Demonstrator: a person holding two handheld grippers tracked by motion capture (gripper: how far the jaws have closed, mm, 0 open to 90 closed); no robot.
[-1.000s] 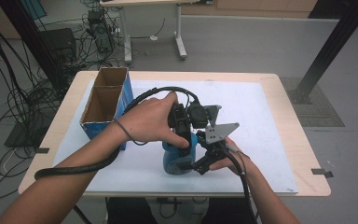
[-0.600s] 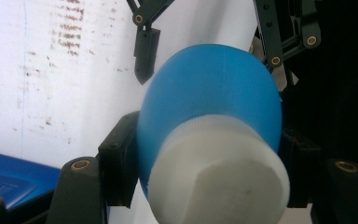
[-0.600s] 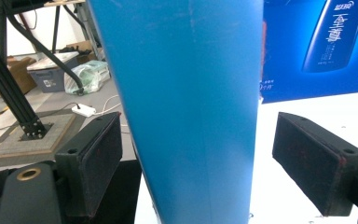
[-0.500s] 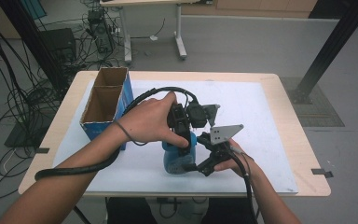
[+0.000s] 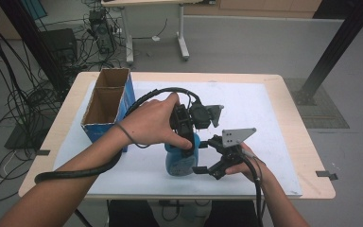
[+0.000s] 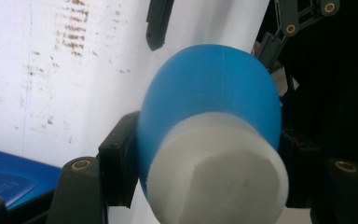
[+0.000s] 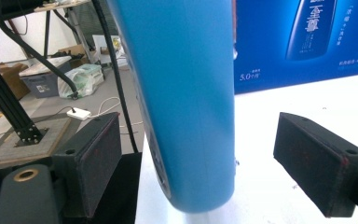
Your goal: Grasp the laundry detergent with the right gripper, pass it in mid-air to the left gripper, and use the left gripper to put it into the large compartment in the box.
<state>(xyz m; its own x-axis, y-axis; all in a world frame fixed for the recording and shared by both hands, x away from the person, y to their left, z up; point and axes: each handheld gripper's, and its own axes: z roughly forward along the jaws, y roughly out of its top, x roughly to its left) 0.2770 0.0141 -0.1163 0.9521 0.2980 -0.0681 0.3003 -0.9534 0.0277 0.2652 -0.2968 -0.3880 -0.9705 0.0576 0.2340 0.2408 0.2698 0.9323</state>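
Left gripper (image 5: 185,142) was clamped on the blue bottle (image 5: 181,160) just below its white cap (image 6: 216,172); in the left gripper view both pads pressed the shoulder from either side. Gripping high probably kept the lower body free for the other tool. Bottle stood near the front edge of the white mat (image 5: 264,113), roughly mid-table, base apparently at or just off the mat; contact couldn't be confirmed.

Right gripper (image 5: 208,161) sat just right of the bottle, low down, jaws apart. The right gripper view showed the bottle body (image 7: 186,93) between the two pads with daylight on both sides, so not touching yet. Looked like a handover or a second grip on the lower body.

Surroundings: open blue cardboard box (image 5: 108,105) at far left of the mat, two compartments, both looked empty. Well apart from the bottle. Left forearm and trailing cable (image 5: 75,171) crossed the near-left mat between bottle and box, which could foul a move that way. Right side of the mat was bare.
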